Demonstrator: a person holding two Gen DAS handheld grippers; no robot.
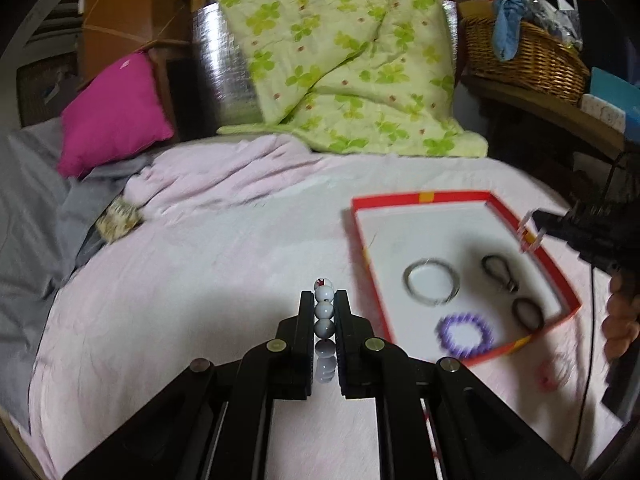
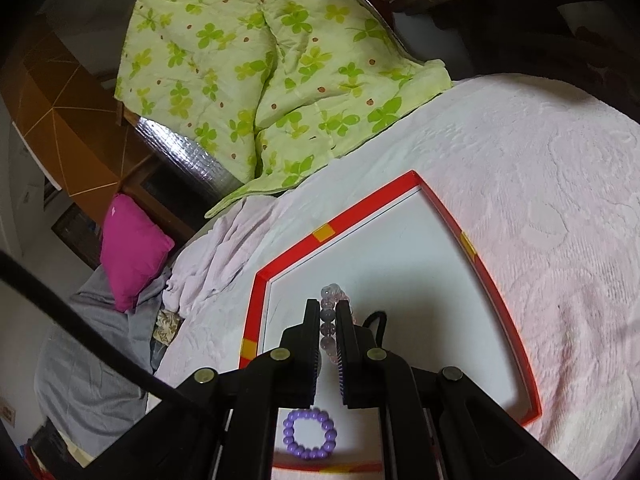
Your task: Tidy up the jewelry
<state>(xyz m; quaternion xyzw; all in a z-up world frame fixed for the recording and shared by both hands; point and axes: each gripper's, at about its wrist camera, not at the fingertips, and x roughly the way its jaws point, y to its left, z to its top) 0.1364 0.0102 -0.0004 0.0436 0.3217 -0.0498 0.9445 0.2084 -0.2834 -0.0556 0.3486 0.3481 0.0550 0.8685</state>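
**Two bracelets in the air, both easy to lose**

The left gripper (image 1: 324,300) has its jaws clamped on a white bead bracelet (image 1: 324,310), held over the pink bedspread (image 1: 200,280) and well short of the red-rimmed tray (image 1: 456,197). The right gripper (image 2: 329,312) has its jaws clamped on a pale pink bead bracelet (image 2: 334,294) over the tray's white floor, above the purple bead bracelet (image 2: 310,434) already lying there.

Round beads give the pads little to bite on (a slight twist could roll them out). A drop from the left would likely land on the soft bedspread and sink into a fold. A release from the right could fall onto the purple bracelet or the black hair ties (image 1: 500,270), tangling them. The silver bangle (image 1: 431,280) sits nearby too.
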